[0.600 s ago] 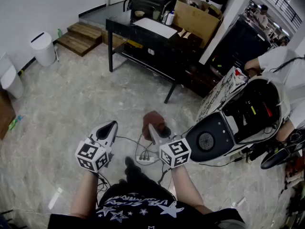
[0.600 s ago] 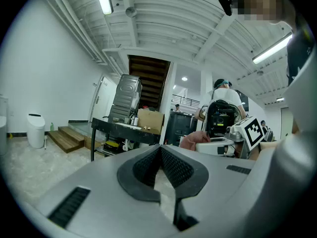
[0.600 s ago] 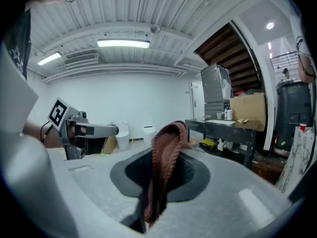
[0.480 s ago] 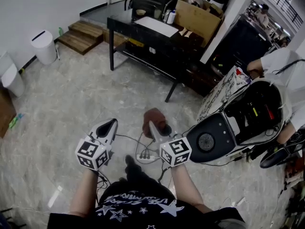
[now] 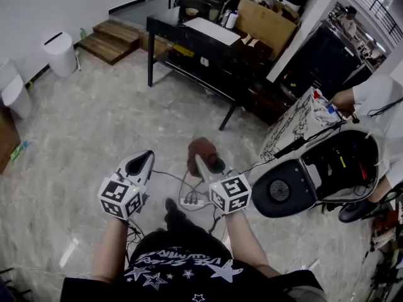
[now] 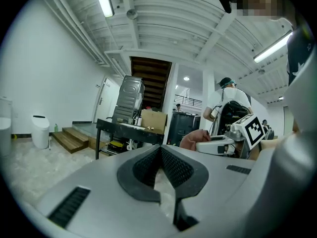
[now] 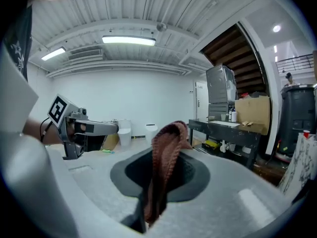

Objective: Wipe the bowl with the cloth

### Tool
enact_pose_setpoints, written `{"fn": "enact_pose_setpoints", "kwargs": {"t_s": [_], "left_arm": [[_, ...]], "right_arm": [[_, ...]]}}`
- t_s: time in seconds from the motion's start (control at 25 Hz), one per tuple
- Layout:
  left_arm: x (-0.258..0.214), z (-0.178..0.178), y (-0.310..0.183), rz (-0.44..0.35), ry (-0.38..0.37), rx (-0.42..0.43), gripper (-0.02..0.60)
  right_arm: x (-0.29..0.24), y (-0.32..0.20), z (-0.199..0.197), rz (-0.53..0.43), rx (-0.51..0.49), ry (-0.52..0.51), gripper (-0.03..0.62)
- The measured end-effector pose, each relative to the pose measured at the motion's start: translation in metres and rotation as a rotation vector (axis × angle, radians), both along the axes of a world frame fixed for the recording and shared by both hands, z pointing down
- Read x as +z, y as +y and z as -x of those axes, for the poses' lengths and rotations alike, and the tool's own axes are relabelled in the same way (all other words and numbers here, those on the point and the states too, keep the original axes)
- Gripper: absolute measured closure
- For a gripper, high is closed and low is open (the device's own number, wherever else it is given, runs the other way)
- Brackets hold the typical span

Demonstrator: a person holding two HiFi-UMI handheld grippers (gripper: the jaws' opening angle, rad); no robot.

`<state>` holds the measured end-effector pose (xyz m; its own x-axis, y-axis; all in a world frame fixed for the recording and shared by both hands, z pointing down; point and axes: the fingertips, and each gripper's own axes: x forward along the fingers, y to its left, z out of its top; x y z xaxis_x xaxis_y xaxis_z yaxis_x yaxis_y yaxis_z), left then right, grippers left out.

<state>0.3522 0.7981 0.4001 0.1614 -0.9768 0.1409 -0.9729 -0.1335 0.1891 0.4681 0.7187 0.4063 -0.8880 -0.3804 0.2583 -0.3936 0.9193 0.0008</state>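
My right gripper (image 5: 201,163) is shut on a reddish-brown knitted cloth (image 5: 203,150), which bunches above its tips. In the right gripper view the cloth (image 7: 166,157) hangs pinched between the dark pads. My left gripper (image 5: 145,158) is held level beside it, about a hand's width to the left, shut with nothing in it; its ribbed pads (image 6: 171,165) meet at the tips. Both are held in the air over the floor, in front of the person's body. A small round dish (image 5: 191,11) on the far black table may be the bowl; I cannot tell.
A black table (image 5: 189,39) with papers and a cardboard box (image 5: 264,19) stands ahead. A scooter with its seat raised (image 5: 315,168) is at the right, a person in white (image 5: 378,93) bending over it. A power strip (image 5: 192,201) with cables lies on the floor; white bin (image 5: 60,52) far left.
Both grippers keep their pose and the cloth stays pinched. The head view has shifted a little, so the table and scooter sit slightly differently in the frame.
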Motion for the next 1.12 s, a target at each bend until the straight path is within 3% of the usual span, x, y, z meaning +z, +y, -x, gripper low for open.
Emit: {"fn": "enact_pose_setpoints", "kwargs": {"t_s": [0.16, 0.56, 0.8, 1.12], "left_arm": [[0.016, 0.012, 0.027, 0.023, 0.013, -0.030, 0.572], [0.045, 0.069, 0.009, 0.073, 0.056, -0.091, 0.572], [0.043, 0.131, -0.049, 0.076, 0.044, -0.141, 0.572], [0.028, 0.211, -0.164, 0.079, 0.018, -0.176, 0.572]], "right_arm": [[0.009, 0.016, -0.001, 0.008, 0.009, -0.004, 0.536], [0.043, -0.024, 0.053, 0.059, -0.005, 0.016, 0.536], [0.046, -0.093, 0.110, 0.076, -0.015, -0.013, 0.536], [0.044, -0.224, 0.182, 0.091, -0.016, -0.012, 0.536]]}}
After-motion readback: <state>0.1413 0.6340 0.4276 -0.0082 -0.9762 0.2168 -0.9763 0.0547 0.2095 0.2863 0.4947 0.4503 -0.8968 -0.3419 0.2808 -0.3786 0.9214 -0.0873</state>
